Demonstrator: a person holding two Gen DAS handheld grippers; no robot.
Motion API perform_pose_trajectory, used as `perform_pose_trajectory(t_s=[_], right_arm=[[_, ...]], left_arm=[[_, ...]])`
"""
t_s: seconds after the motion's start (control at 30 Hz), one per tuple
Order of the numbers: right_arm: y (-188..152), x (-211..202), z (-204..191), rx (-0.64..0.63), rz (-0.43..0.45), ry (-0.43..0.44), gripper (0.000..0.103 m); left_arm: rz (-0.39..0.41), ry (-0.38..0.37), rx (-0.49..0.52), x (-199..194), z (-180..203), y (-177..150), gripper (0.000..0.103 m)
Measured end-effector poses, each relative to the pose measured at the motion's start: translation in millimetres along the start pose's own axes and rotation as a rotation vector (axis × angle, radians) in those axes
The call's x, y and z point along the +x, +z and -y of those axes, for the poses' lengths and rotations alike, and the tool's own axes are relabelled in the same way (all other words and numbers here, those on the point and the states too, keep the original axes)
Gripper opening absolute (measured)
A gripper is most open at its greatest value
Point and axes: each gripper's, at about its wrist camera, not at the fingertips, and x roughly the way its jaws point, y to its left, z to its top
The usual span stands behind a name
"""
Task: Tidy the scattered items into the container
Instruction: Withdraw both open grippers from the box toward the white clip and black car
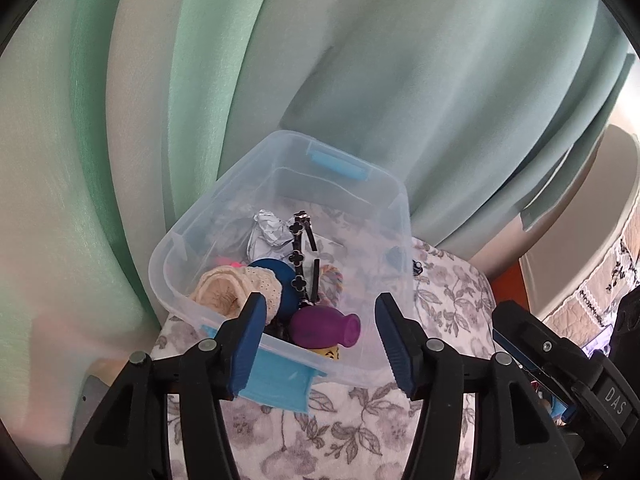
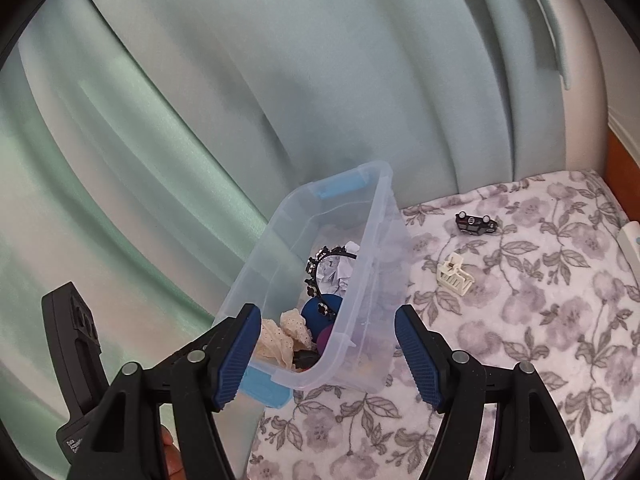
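Observation:
A clear plastic container (image 1: 192, 236) with blue latches sits on the floral blanket and holds a purple vase (image 1: 320, 326), a blue ball (image 1: 276, 276), a cream lace cloth (image 1: 228, 290), a black clover headband (image 1: 300, 256) and crumpled foil (image 1: 268, 228). It also shows in the right wrist view (image 2: 360, 280). My left gripper (image 1: 320, 344) is open and empty, over the container's near rim. My right gripper (image 2: 326, 354) is open and empty at the container's near corner. A black toy car (image 2: 476, 223) and a cream hair claw (image 2: 454, 274) lie on the blanket to the right of the container.
A green curtain (image 1: 360, 60) hangs close behind the container. The floral blanket (image 2: 540, 320) spreads out to the right. A wooden edge (image 2: 620, 164) and a white object (image 2: 632, 244) lie at the far right.

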Motion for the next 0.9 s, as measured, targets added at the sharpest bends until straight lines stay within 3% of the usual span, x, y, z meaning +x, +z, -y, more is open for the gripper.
perform_pose_trajectory(t_s=[0.5, 0.9], right_arm=[[0.1, -56.3, 28.0, 0.067, 0.094, 0.014, 0.073], [-5.5, -91.7, 56.2, 0.112, 0.170, -0.045, 0.073]], left_arm=[[0.062, -0.019, 0.158, -36.6, 71.2, -8.0, 0.062], [0.074, -0.047, 0.274, -44.9, 136.4, -26.0, 0.063]])
